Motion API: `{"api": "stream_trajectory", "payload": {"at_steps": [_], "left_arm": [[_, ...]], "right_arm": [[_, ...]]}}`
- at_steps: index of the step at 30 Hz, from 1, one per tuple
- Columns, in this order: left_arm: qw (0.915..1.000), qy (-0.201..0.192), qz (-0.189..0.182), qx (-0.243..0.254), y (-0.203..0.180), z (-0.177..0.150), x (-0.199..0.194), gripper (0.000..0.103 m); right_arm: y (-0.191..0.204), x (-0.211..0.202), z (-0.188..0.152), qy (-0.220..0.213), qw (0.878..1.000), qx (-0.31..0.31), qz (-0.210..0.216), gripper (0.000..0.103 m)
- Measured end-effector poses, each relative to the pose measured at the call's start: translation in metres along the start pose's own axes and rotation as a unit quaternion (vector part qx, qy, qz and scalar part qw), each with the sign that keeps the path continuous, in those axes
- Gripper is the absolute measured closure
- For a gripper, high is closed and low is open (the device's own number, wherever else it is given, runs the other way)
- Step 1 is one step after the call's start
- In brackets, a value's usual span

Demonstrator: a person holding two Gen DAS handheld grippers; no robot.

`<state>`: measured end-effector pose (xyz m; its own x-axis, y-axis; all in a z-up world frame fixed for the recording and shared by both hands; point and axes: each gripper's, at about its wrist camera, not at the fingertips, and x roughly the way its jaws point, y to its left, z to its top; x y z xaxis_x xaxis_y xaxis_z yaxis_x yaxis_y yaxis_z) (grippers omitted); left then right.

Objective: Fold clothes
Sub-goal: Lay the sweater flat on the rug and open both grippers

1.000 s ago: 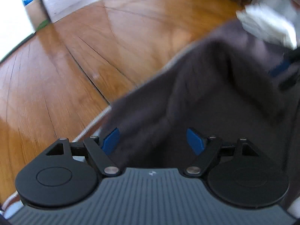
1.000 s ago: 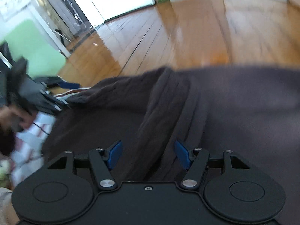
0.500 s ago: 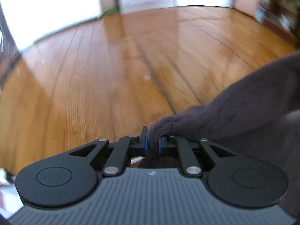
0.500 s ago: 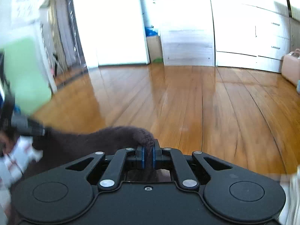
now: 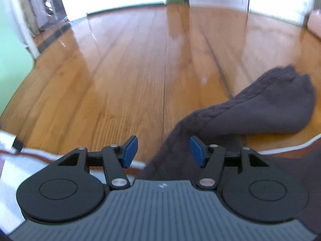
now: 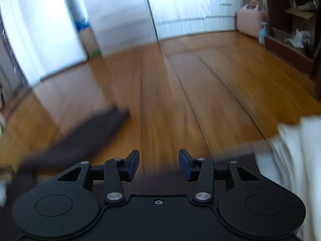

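Right-wrist view motion-blurred, dark garment [image 6: 84, 136] smeared at left and white cloth [image 6: 297, 152] cut off at right; both left tongs [image 5: 164, 150] and right tongs [image 6: 159, 164] spreading, gripping nothing, dark garment [image 5: 260, 112] lower right on wooden floor [image 5: 120, 80], no legible writing.

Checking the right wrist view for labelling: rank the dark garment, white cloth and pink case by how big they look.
1. dark garment, blurred
2. white cloth, cut off by the frame edge, so unsure against the garment
3. pink case, far off, so true size unclear
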<state>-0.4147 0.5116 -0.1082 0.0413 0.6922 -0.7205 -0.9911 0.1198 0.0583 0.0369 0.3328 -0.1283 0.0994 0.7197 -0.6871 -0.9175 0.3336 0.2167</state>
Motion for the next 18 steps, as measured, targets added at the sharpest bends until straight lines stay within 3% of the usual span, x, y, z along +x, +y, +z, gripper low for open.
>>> {"api": "stream_trajectory", "payload": {"at_steps": [3,6,12,14,18], "left_arm": [[0.9991,-0.018,-0.022,-0.032,0.006,-0.039,-0.047,0.025],[0.9992,-0.001,-0.007,-0.039,0.005,-0.077,-0.080,0.019],[0.9904,0.125,-0.025,-0.053,0.024,-0.153,-0.089,0.020],[0.9898,0.137,-0.029,-0.025,0.030,-0.164,-0.100,0.025],[0.9908,0.130,0.007,0.037,0.032,-0.182,-0.125,0.028]], "right_arm": [[-0.012,-0.035,-0.056,0.016,1.000,-0.003,-0.003,0.053],[-0.027,-0.069,-0.086,0.026,0.999,0.026,-0.002,0.053],[-0.029,-0.100,-0.131,0.044,0.999,0.018,0.010,0.048],[-0.031,-0.099,-0.136,0.050,0.998,0.023,-0.002,0.048],[-0.022,-0.102,-0.130,0.028,0.998,0.060,-0.002,0.048]]}}
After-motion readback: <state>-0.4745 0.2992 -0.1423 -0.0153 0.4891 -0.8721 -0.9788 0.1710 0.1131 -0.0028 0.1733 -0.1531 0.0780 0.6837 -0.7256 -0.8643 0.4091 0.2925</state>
